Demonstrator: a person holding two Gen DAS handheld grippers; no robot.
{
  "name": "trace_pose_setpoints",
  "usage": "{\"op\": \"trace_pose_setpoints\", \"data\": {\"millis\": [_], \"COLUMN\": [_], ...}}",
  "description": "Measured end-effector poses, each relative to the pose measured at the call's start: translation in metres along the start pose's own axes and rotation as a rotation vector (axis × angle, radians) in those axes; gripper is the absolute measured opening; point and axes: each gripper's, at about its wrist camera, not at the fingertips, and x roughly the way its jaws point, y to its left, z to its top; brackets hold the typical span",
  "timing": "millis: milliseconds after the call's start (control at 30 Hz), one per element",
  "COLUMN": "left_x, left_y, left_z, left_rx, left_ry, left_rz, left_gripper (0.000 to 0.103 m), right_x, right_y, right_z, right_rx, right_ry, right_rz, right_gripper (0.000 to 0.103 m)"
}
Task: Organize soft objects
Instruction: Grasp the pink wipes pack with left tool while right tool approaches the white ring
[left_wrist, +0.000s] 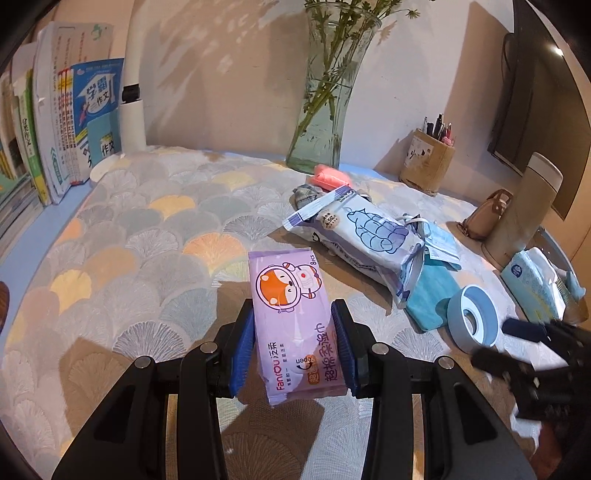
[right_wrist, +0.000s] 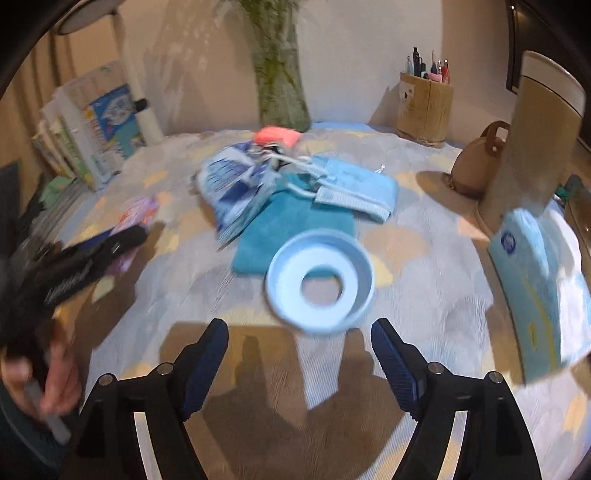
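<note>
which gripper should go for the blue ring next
Right. The right gripper is open and empty, with the blue ring just ahead of its fingertips. The left gripper is shut on the purple wipes pack, so it is occupied.

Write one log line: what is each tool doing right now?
left tool: shut on purple wipes pack | right tool: open, nothing held, blue ring just ahead | pile: not yet sorted
</note>
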Motion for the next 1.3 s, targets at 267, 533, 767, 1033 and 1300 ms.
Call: {"op": "trace_pose_setpoints", "data": {"millis": [267, 533, 767, 1033, 1300], "left_x": [0.002, -0.001, -0.026, -0.011, -0.012], "left_y": [-0.001, -0.011, -0.056, -0.065, -0.076], "left_z": [0.001, -0.002, -0.007, -0.022, -0.028], "left_rx": [0.008, 0.040, 0.124, 0.161, 0.234], "left_ry": [0.008, 0.056, 0.020, 0.038, 0.034], "left_rz": [-0.010, -0.016, -0.072, -0.031, -0.025], "left_gripper": [0.037, 0.037, 0.037, 0.037, 0.038], "right_x": [0.014, -0.011, -0.057, -0.051, -0.031], "right_y": [0.004, -0.017, -0.033, -0.049, -0.047], "right_z": [0.009, 0.003, -0.004, -0.032, -0.036], "right_rx": [-0.019, 0.058, 0.067, 0.053, 0.068], "right_ry": [-0.043, -0.088, -0.163, -0.083, -0.036], "right_rz": [-0.064, 0.013, 0.030, 0.052, 0.124], "right_gripper": [0.064, 0.052, 0.052, 0.096, 0.101]}}
